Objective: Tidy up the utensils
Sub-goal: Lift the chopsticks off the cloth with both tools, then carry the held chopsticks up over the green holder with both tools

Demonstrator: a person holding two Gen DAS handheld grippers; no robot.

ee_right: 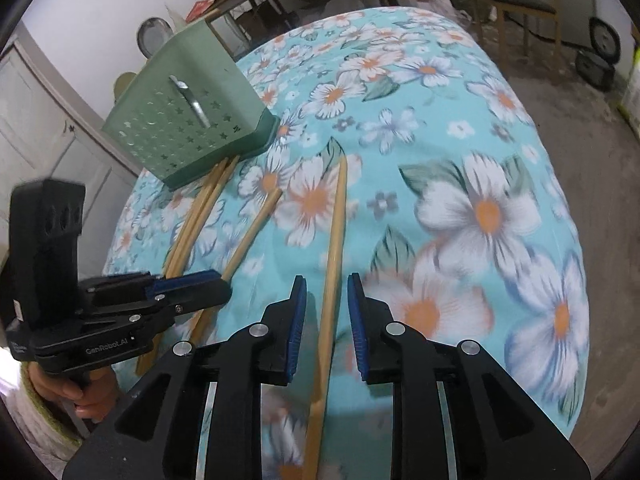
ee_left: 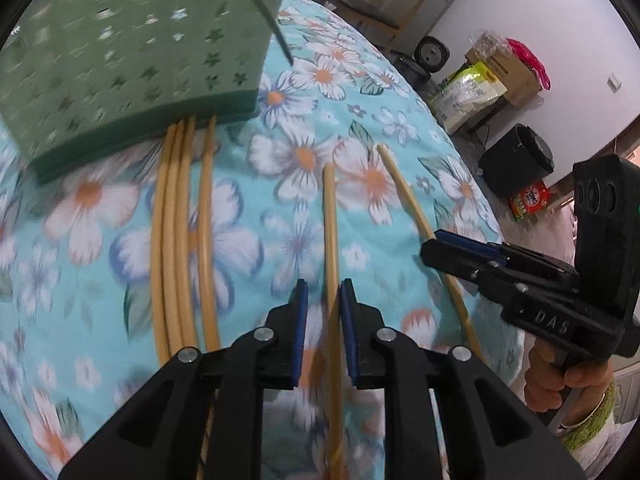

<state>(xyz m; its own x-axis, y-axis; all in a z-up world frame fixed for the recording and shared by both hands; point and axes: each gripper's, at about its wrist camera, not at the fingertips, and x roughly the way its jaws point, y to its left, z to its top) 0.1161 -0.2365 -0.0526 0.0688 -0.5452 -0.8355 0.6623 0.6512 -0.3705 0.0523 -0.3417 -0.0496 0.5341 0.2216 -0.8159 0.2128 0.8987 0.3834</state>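
Chopsticks lie on the tabletop [ee_right: 460, 92], which is covered with a turquoise cloth printed with white flowers, all placed here relative to the green holder [ee_left: 132, 60], a perforated box with star-shaped cutouts tipped on its side. A bundle of chopsticks [ee_left: 180, 240] runs out from under the holder's near edge toward the camera, four sticks close together and touching that edge. A single chopstick [ee_left: 331, 248] lies apart from the bundle, on the side away from the holder, its far tip short of the holder. A second single chopstick [ee_left: 416, 216] lies farther still from the holder, angled slightly away from it. A metal utensil handle [ee_right: 190, 98] shows on the holder's perforated wall.

The left gripper [ee_left: 324, 312] has its blue pads slightly spread on either side of the nearer single chopstick, with a gap visible on both sides, so it is not pinching it. The right gripper [ee_right: 327, 308] likewise straddles the farther single chopstick with its pads parted and clear of the wood. A hand [ee_left: 568, 376] grips the right gripper's handle.
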